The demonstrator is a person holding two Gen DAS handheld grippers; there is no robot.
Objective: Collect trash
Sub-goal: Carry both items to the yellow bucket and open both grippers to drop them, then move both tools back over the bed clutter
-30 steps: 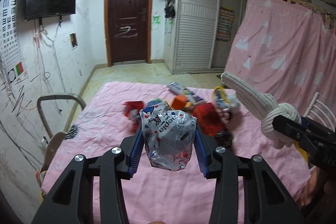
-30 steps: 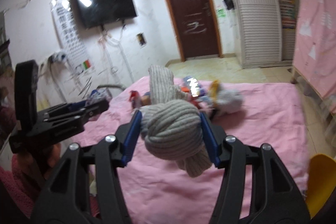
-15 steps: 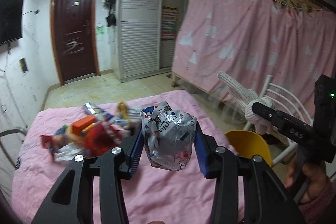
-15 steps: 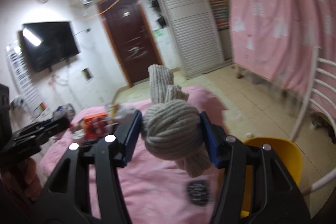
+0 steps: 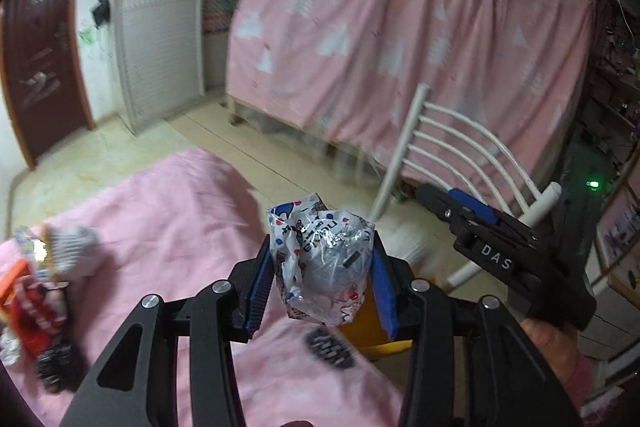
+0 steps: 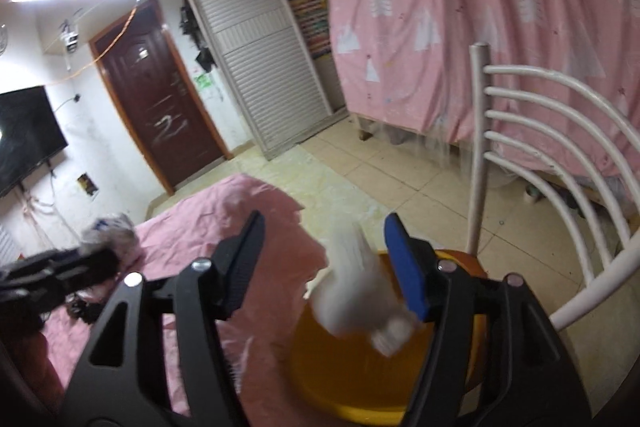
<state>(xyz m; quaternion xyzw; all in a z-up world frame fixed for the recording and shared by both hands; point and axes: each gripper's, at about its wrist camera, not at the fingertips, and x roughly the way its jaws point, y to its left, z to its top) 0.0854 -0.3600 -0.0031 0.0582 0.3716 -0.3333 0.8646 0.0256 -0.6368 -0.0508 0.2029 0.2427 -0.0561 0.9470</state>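
Blue pads of my left tool point(image 5: 322, 277) pinch a crumpled plastic wrapper point(image 5: 322, 259) tight, held in the air over the edge of the pink-covered surface point(image 5: 172, 211). My right tool point(image 6: 324, 263) stands with its jaws spread wide, and the knotted white sock point(image 6: 354, 295) hangs blurred between them, touching neither that I can make out, just above the yellow bin point(image 6: 360, 367). I judge that sock to be on its way in, so one piece is as good as collected; the wrapper comes next. More is left: a pile of red packets and other litter point(image 5: 36, 303) lies at the far left of the surface.

The right view looks straight down into the bin's open mouth, beside the white chair point(image 6: 540, 155); the left view catches only a sliver of yellow under the wrapper. The left view alone shows the remaining pile clearly, and my right tool from the side, with a pale blur beneath it.
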